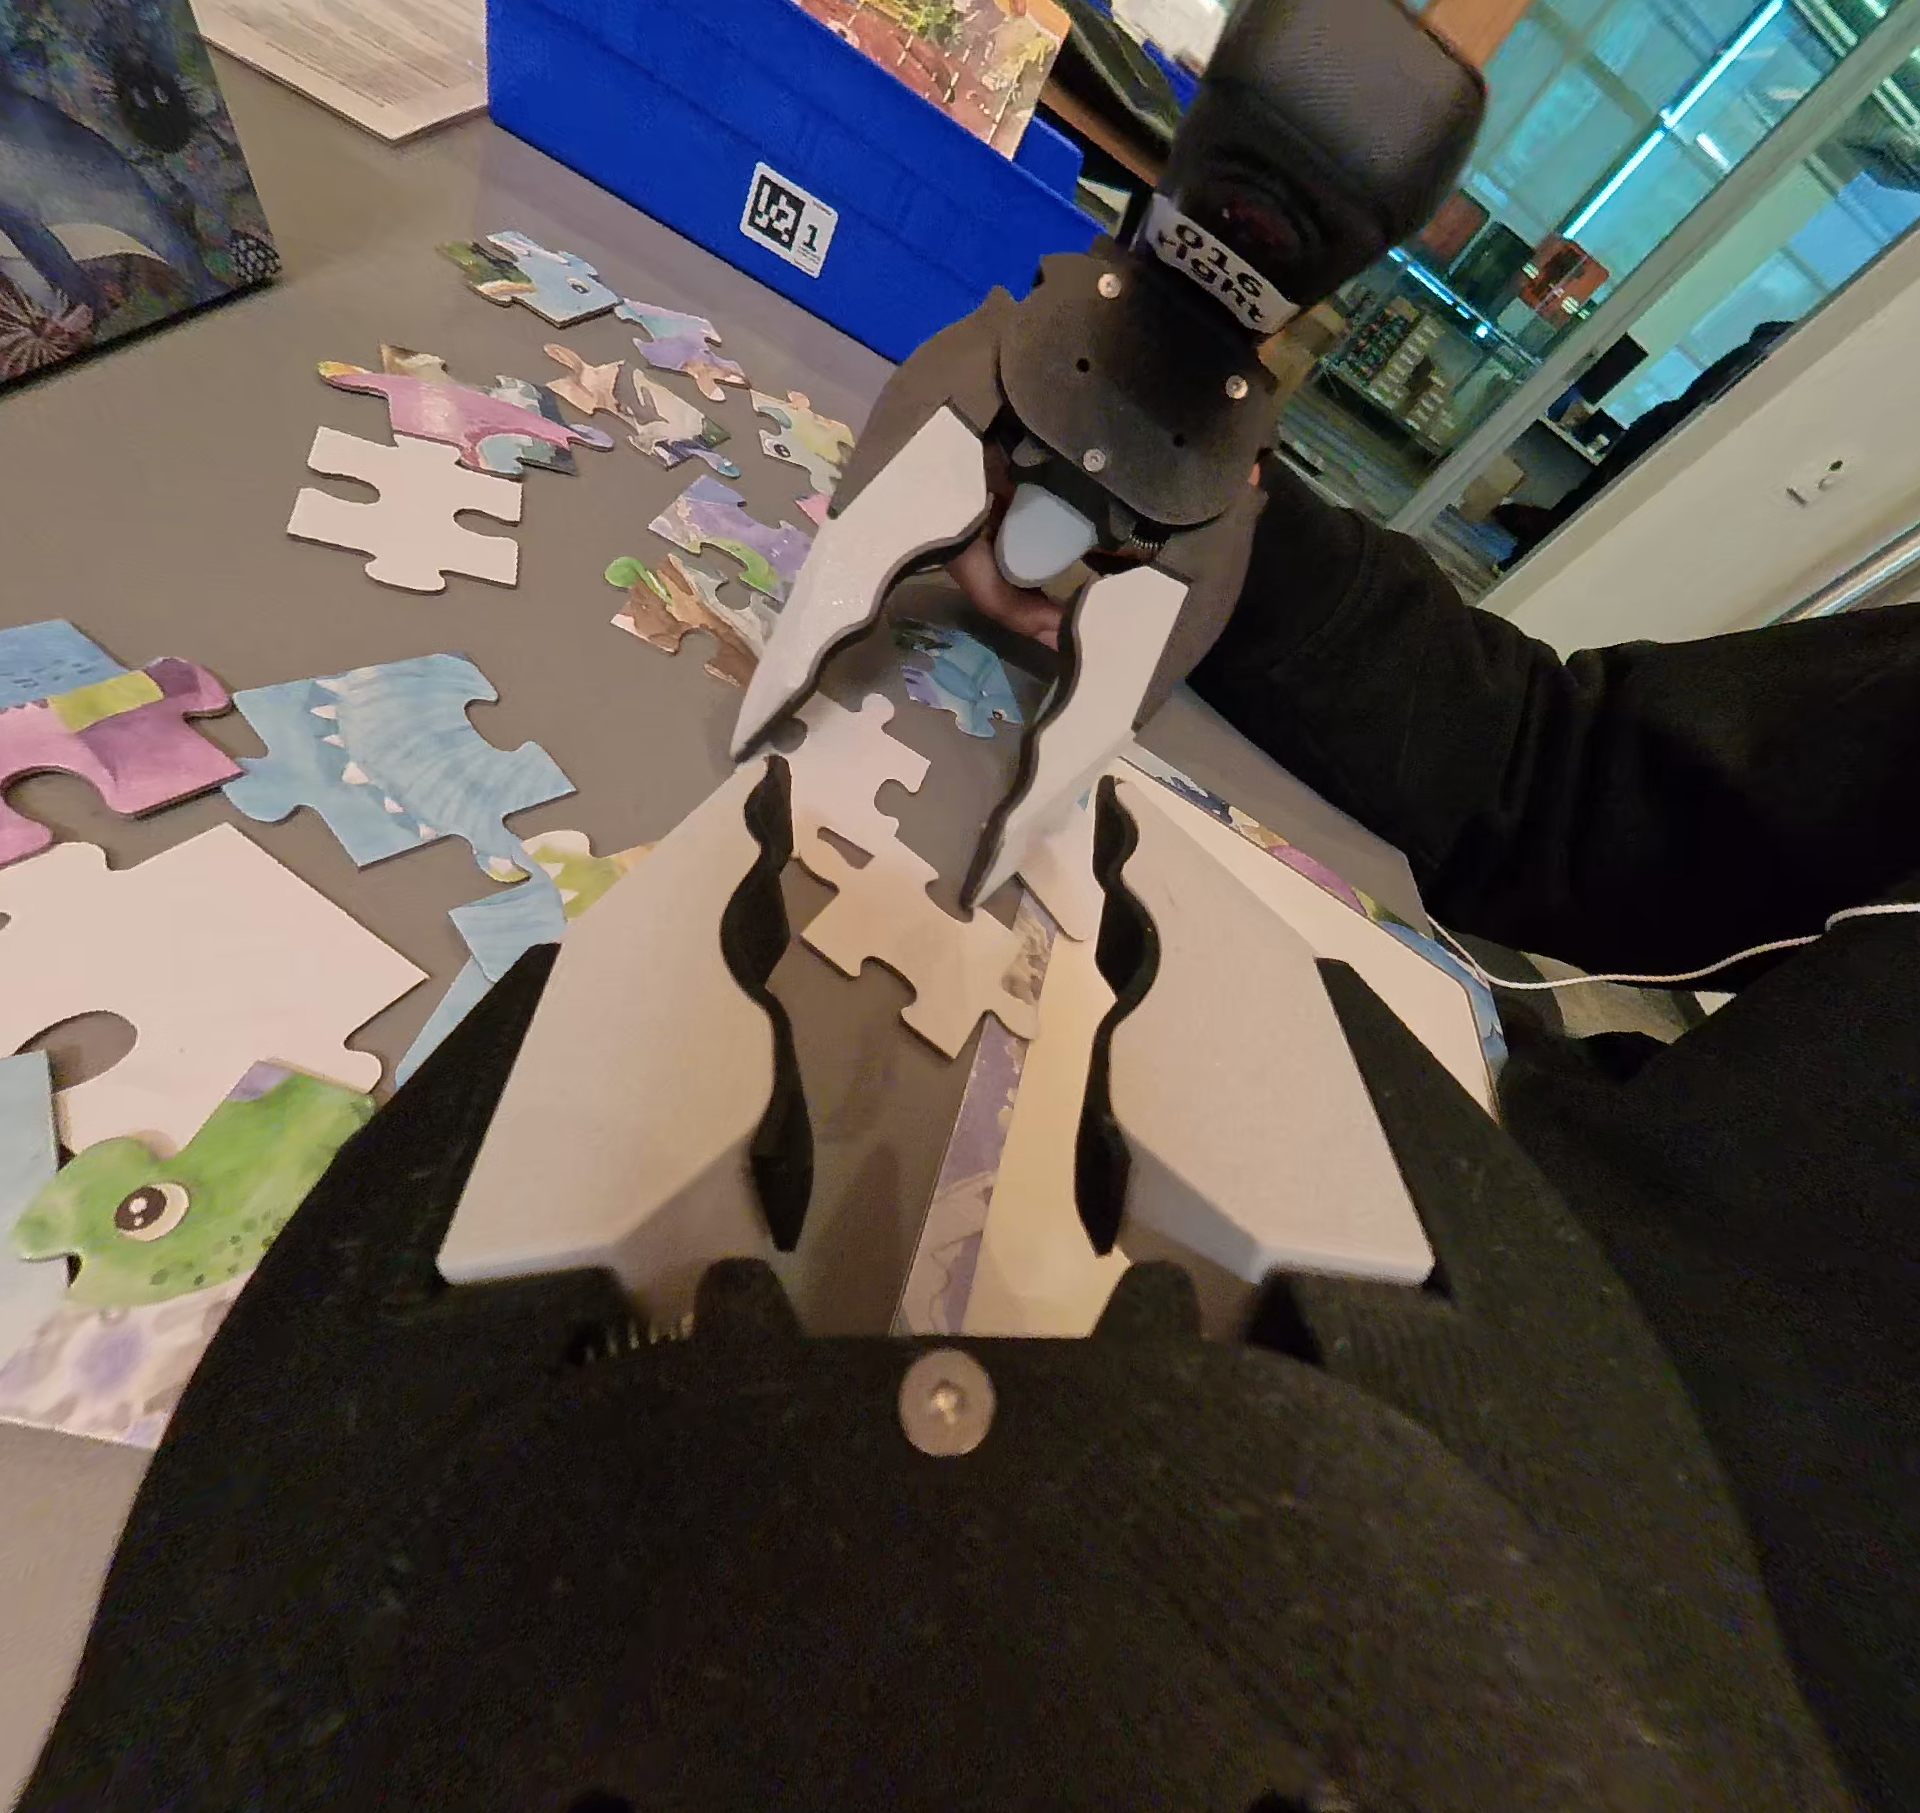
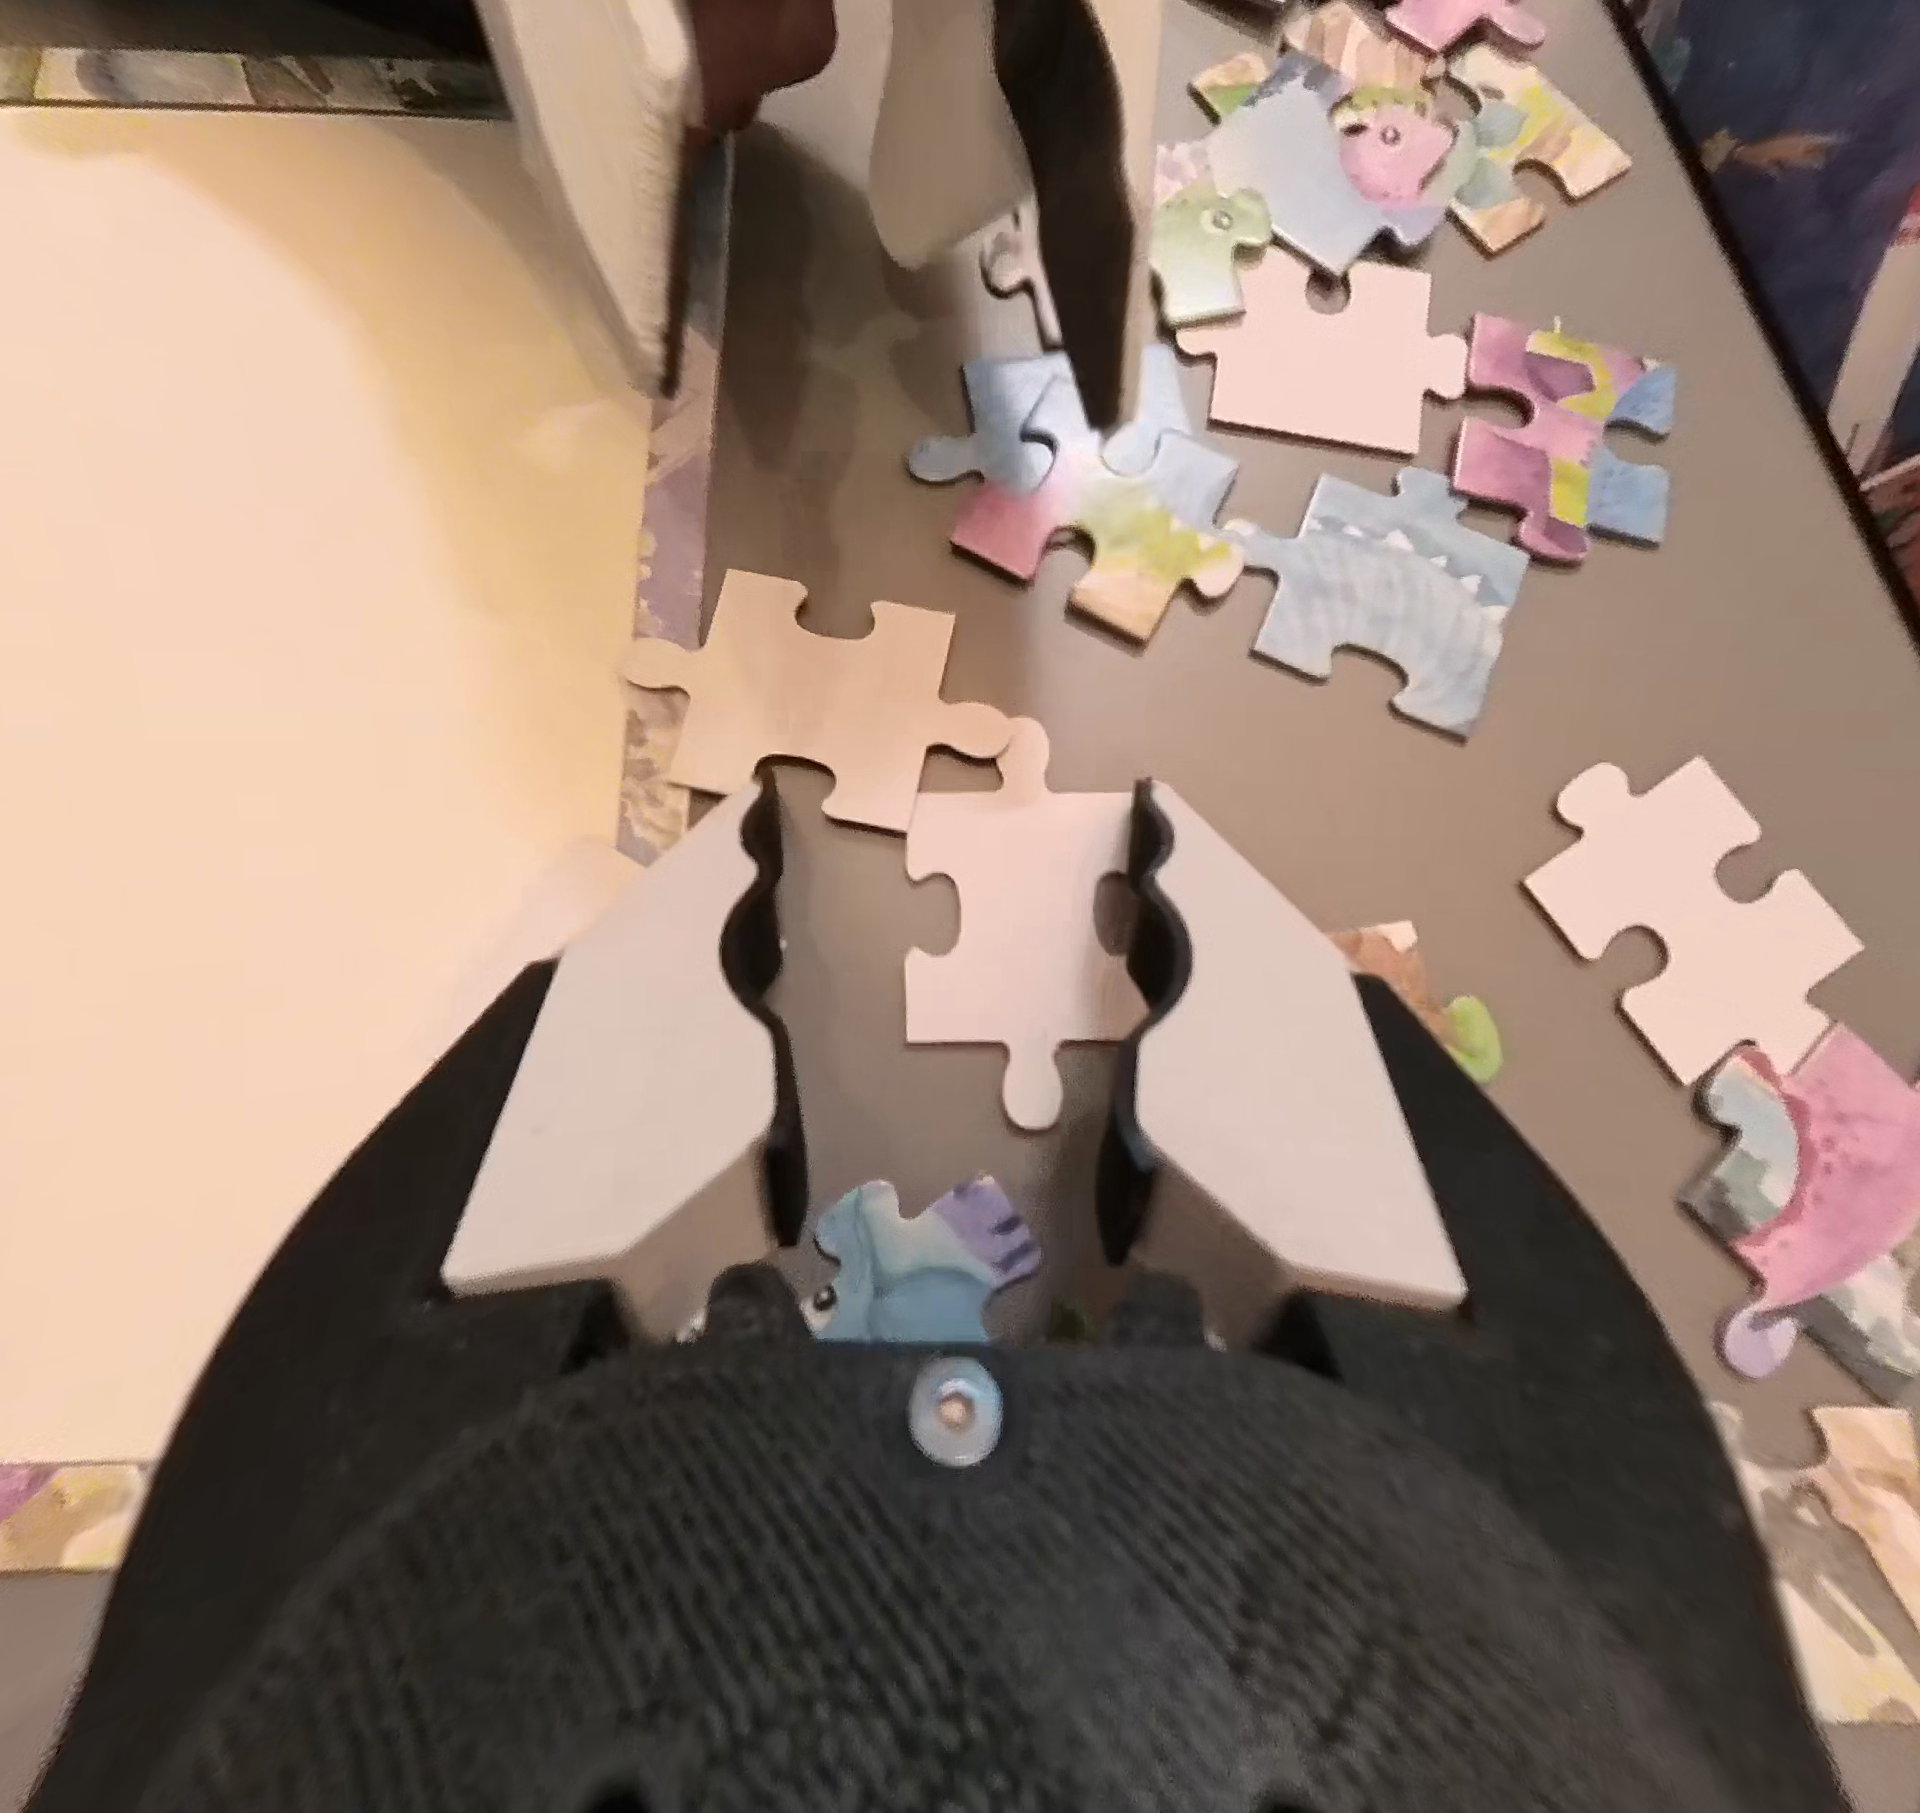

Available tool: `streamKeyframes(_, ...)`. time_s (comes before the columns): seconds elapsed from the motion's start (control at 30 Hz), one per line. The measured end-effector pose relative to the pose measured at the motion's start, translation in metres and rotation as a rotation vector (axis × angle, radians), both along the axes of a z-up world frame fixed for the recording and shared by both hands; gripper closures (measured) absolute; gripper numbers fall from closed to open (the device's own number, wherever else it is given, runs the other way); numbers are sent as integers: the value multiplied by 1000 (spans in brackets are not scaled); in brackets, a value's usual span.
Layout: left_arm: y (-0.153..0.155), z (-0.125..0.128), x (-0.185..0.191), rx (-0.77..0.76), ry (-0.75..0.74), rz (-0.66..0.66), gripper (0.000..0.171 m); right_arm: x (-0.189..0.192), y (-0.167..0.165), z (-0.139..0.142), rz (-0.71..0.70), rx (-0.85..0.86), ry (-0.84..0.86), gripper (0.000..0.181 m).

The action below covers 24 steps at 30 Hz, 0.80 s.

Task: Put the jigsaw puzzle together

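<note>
Puzzle tray (image 2: 260, 620), cream, far left. Two face-down pieces (image 2: 831, 714) beside its border. Right gripper (image 2: 951, 807) above, jaws spread, empty. Left gripper (image 1: 940, 797) likewise agape, seemingly empty. Advice: flip blanks before fitting.

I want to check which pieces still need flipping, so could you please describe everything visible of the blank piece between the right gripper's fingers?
The blank piece lies flat on the grey table, plain pale side up, cardboard-like. It shows tabs toward and away from the camera and a notch on its left. The open right gripper straddles it; another blank piece adjoins its far corner.
</note>
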<state>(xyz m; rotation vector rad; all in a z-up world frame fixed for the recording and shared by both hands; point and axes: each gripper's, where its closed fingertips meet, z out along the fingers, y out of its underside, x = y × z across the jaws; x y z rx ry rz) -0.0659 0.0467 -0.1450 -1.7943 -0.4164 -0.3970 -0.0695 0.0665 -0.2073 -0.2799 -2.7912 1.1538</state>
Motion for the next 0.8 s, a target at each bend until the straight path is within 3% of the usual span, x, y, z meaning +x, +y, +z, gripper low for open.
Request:
streamKeyframes(0.33, -1, 1, 0, 8, -5, 2, 115, 33, 0, 27, 37, -29, -42, 126)
streamKeyframes(0.63, -2, 2, -2, 16, -14, 8, 116, 68, 10, -2, -54, 13, -88, 99)
streamKeyframes(0.73, -2, 2, -2, 16, -18, 7, 116, 68, 13, -2, -97, -21, -49, 111)
streamKeyframes(0.8, -1, 2, -1, 14, -15, 6, 116, 68, 15, -1, -108, -31, -57, 134)
